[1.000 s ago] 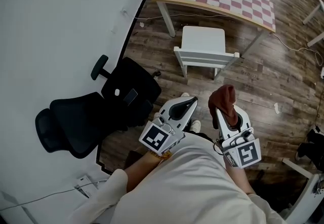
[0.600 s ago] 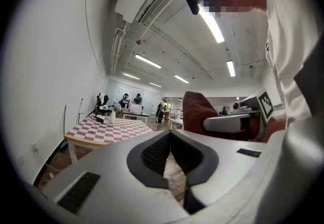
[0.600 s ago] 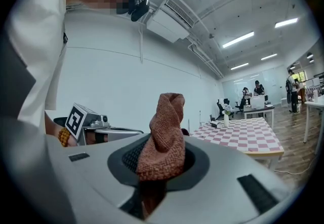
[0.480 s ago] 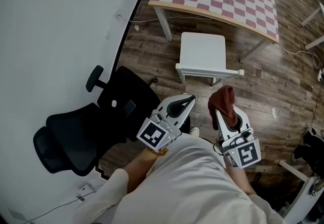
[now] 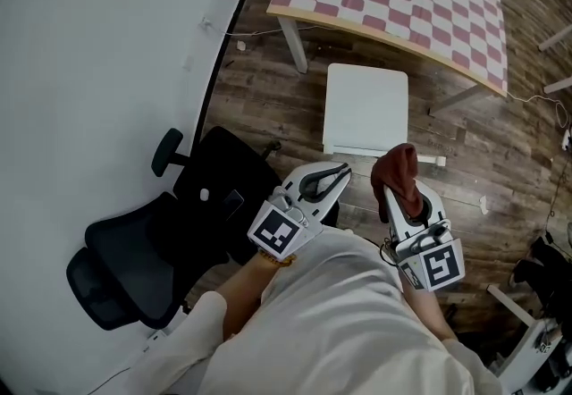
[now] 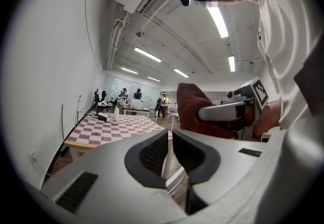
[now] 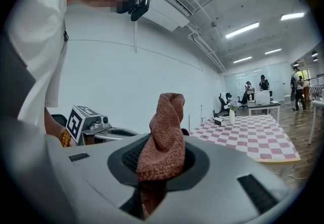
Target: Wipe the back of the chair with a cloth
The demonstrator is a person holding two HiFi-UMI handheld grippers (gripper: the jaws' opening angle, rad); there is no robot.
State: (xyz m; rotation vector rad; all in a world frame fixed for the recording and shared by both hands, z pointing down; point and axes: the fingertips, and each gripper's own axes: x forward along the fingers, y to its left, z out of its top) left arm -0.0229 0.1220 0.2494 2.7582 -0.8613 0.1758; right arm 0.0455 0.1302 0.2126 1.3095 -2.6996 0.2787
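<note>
Right gripper [image 5: 390,195] is clamped on the reddish cloth [image 5: 399,172], which bunches up and hides its tips. Left gripper [image 5: 341,172] has just been cracking open, with nothing in the slim gap. The white chair [image 5: 365,107] sits just ahead, its back edge-on and partly behind the cloth.

Rough, nubbly terry cloth [image 7: 164,139]; smooth matt white chair [image 5: 366,107]; dark, grained wood-plank floor [image 5: 268,107].
</note>
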